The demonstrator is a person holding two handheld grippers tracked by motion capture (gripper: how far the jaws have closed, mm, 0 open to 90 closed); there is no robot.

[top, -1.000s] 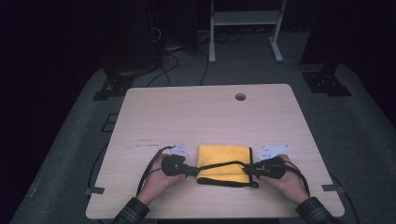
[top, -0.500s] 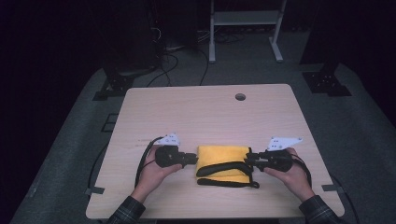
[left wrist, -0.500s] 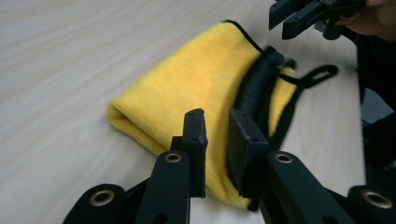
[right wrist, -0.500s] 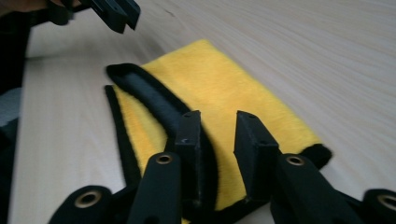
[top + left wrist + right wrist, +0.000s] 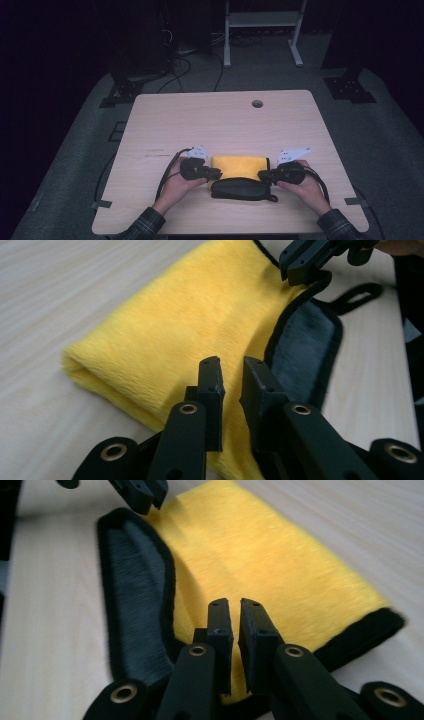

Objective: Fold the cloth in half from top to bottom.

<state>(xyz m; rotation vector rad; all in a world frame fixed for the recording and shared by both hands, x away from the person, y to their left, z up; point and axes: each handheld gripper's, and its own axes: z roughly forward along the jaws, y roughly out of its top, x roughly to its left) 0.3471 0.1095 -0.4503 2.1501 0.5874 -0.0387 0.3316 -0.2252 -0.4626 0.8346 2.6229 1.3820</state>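
One folded yellow cloth [image 5: 239,167] lies on the near half of the pale wooden desk [image 5: 220,120], between my two claws. It is a single plush towel, bright yellow on its upper face, with a dark grey underside [image 5: 302,347] and a black bound edge [image 5: 360,632]; a fold of that grey side lies turned out along the edge nearest me, and a small black loop [image 5: 361,294] pokes out at one corner.

My left claw [image 5: 214,174] sits at the cloth's left end, its two black jaws almost pressed together, only a thin gap between them; they have just eased closed a little, and in the left gripper view they ride over the yellow pile with nothing clearly pinched. My right claw [image 5: 264,175] sits at the right end, jaws nearly together after closing further, hovering over the black border where yellow meets grey.

One round hole [image 5: 257,104] marks the desk's far side. Two hands, two claws, one cloth.
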